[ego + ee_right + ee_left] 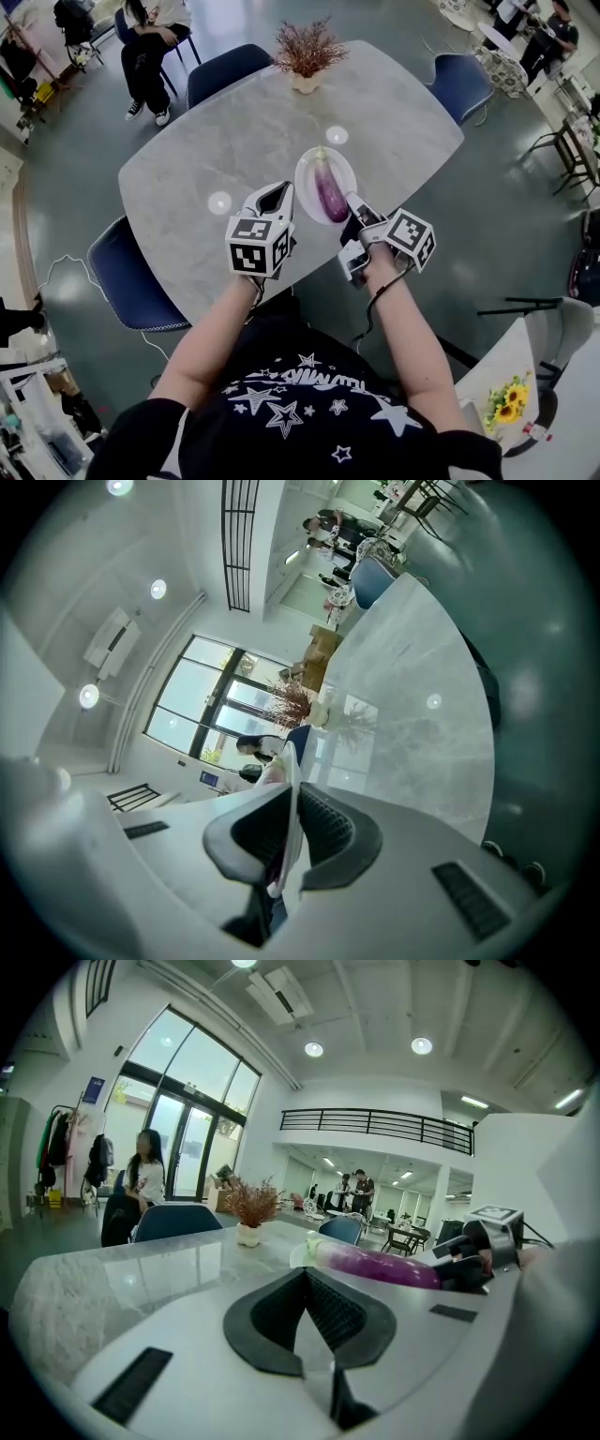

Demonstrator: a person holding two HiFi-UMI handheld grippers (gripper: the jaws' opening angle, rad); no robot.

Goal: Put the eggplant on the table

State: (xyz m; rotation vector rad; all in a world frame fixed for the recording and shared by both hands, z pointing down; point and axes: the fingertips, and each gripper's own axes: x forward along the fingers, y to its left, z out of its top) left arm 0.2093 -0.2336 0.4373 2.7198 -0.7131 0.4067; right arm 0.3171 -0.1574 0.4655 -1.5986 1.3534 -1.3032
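Eggplant (pixel 328 187) lies lengthwise on a white plate (pixel 304 174), stem end pointing away from the person; the plate sits on the grey marble tabletop (pixel 206 141) near its front edge. Right tongs (pixel 354 208) are clamped on the plate's near right rim. The right gripper view shows the thin white edge pinched between the pads, with a hint of purple low in the gap. Left tongs (pixel 277 195) sit just beside the plate's left side, tips pressed together with nothing between them, and are apart from the eggplant. Dried-flower vase (pixel 307 58) stands at the far edge, well away. Step in hand, as I judge it: the plate is being steadied or about to be tipped, and the eggplant is not yet off it, so the task is early. Next move probably calls for the left tongs to spread and take the eggplant around its middle, or for the right to tilt the plate so it slides onto bare tabletop. Risk: the smooth, rounded skin could slip or roll.
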